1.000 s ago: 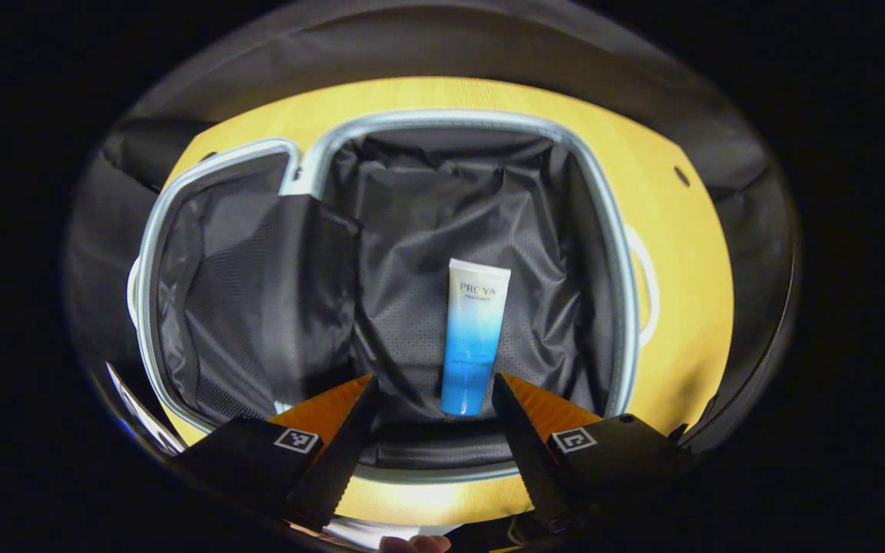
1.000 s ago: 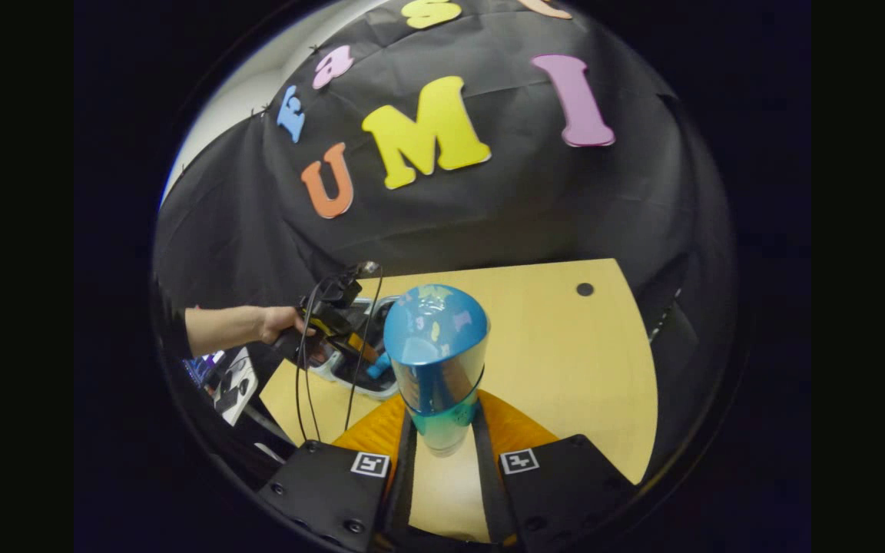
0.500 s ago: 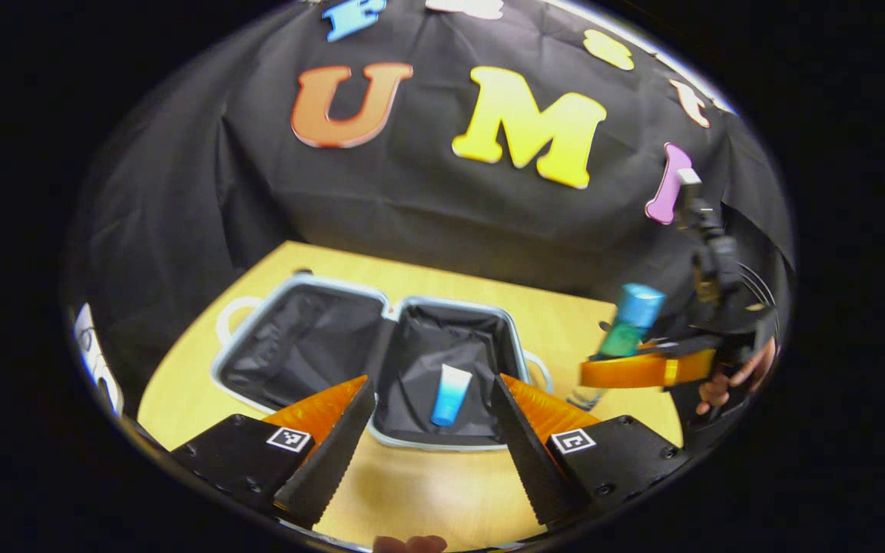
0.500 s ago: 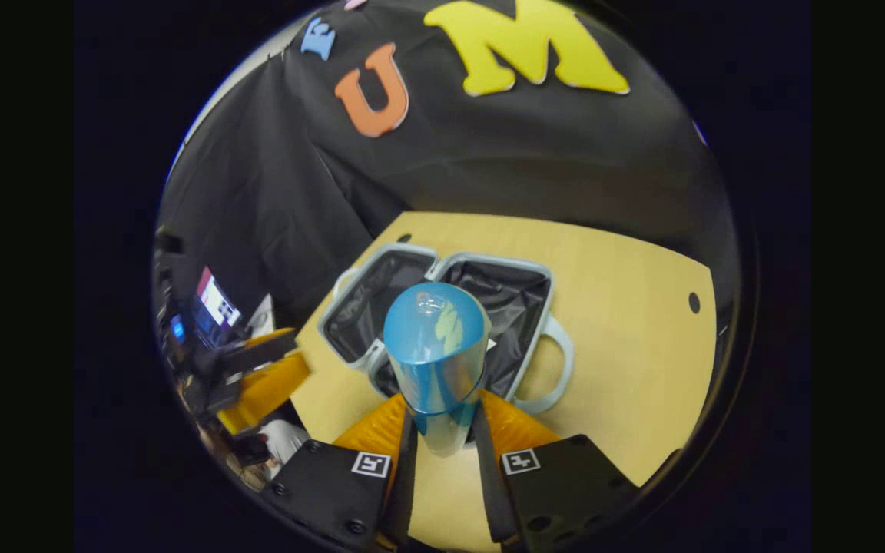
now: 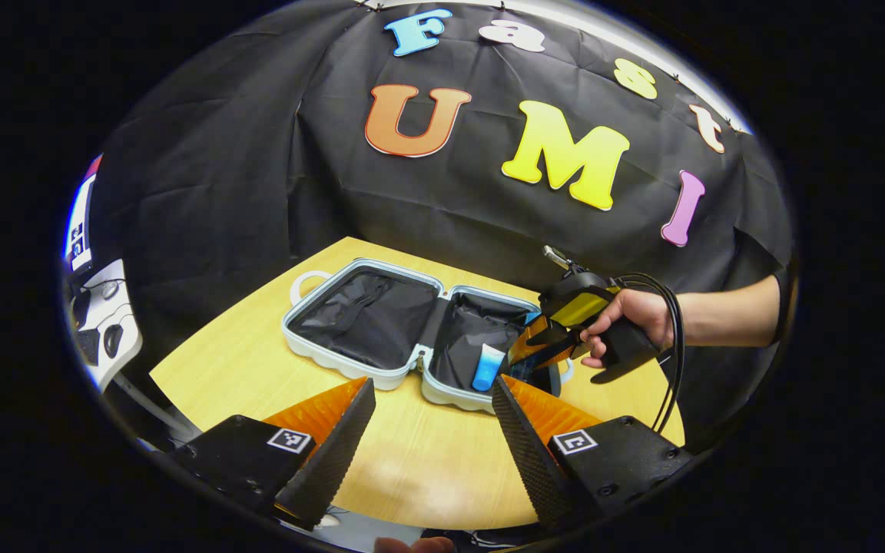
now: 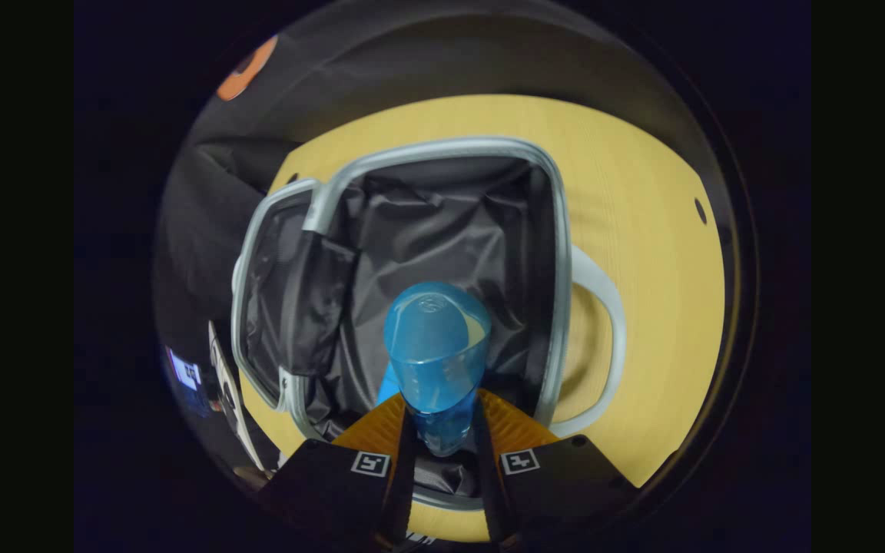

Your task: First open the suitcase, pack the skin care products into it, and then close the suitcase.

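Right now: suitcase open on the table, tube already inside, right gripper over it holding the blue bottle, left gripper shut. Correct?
One thing is off: the left gripper is open, its fingers spread wide with nothing between them, as the left gripper view shows. The rest stands: the suitcase lies open on the table, the tube is inside, and the right gripper holds the blue bottle over it.

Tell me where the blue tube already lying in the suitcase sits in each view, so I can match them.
Left gripper view: the blue tube lies in the suitcase's right half, just left of the right gripper.
Right gripper view: a sliver of the blue tube peeks out left of the held bottle, low in the same half.
Shared landmark: the suitcase with its pale rim, open on the table.
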The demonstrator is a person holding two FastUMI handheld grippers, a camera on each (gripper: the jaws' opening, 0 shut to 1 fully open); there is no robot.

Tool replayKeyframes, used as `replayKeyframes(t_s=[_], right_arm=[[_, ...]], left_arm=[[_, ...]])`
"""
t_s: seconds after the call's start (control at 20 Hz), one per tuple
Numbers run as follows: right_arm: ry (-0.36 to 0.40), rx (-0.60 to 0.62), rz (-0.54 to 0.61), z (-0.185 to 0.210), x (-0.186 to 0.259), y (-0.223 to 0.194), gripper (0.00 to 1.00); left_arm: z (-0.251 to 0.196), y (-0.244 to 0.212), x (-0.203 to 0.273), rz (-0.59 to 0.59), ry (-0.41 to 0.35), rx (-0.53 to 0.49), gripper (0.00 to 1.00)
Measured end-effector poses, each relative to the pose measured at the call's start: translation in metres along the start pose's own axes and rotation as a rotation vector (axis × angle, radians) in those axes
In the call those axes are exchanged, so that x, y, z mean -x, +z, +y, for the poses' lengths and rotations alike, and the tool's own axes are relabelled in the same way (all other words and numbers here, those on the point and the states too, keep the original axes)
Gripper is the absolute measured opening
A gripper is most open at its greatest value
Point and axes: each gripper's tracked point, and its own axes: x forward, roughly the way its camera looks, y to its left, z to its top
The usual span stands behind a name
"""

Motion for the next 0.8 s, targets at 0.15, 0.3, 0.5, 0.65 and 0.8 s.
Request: replayKeyframes(t_s=[0.15,0.3,0.5,0.65,0.8], right_arm=[[-0.030,-0.114,0.072,-0.003,-0.014,-0.002,0.36],[-0.055,-0.166,0.099,-0.003,-0.023,-0.003,0.33],[-0.095,-0.158,0.096,-0.005,-0.029,-0.004,0.36],[-0.122,-0.135,0.089,-0.009,-0.036,-0.006,0.36],[-0.134,-0.158,0.081,-0.008,-0.039,-0.005,0.40]], left_arm=[[0.003,0.009,0.005,-0.014,-0.012,0.005,0.98],[0.000,0.020,0.007,-0.035,-0.025,0.020,0.98],[-0.002,0.026,0.011,-0.053,-0.033,-0.014,0.98],[0.001,0.025,0.014,-0.055,-0.032,-0.047,0.98],[0.006,0.025,0.019,-0.053,-0.023,-0.033,0.98]])
